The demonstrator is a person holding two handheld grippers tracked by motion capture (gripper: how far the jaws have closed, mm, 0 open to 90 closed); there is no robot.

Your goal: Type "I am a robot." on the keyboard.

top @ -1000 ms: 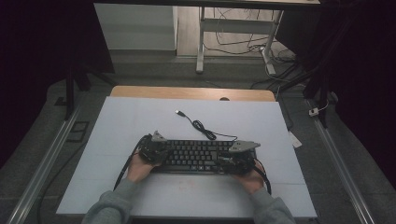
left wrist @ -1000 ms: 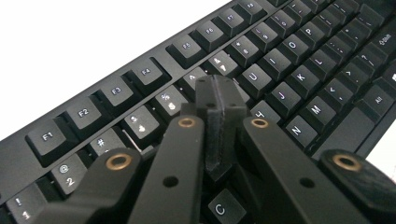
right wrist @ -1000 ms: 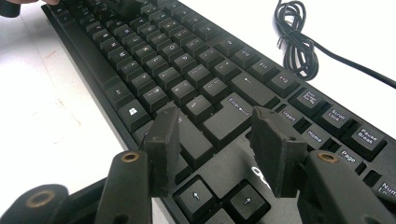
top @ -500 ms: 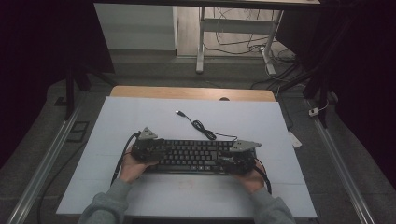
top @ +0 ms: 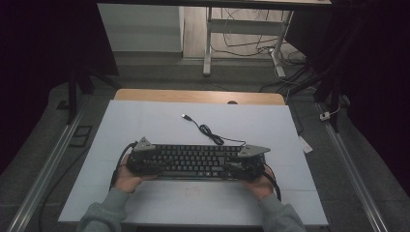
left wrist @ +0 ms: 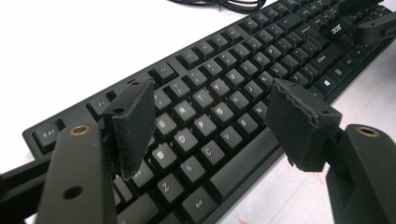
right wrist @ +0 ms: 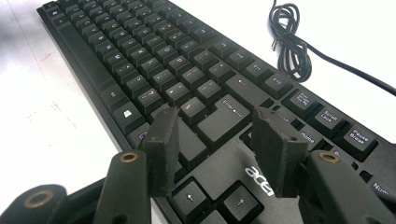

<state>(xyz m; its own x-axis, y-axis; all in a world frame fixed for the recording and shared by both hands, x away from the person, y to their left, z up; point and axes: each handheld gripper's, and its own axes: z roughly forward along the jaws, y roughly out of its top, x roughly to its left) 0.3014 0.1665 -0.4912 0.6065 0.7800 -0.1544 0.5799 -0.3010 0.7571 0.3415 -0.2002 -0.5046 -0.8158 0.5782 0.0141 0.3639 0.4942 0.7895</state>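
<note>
Since the earlier frame the left gripper (left wrist: pixel 210 126) has slid toward the lower left, its jaws just spreading above the keyboard (top: pixel 193 161) at lower centre, while the right gripper (right wrist: pixel 217 149) hovers spread, suggesting release.

Keyboard (top: pixel 193 162) lies lengthwise across the near half of the table (top: pixel 145 121), a gripper at each end.

The left gripper (top: pixel 138 162) sits over the keyboard's left end, its jaws apart above the keys after just opening; the right gripper (top: pixel 246 166) sits over the right end, jaws apart above the arrow-key block. The keyboard's cable (top: pixel 210 133) runs from behind it toward the table's far side, coiled near the middle, its plug (top: pixel 185 116) lying farthest back.
</note>
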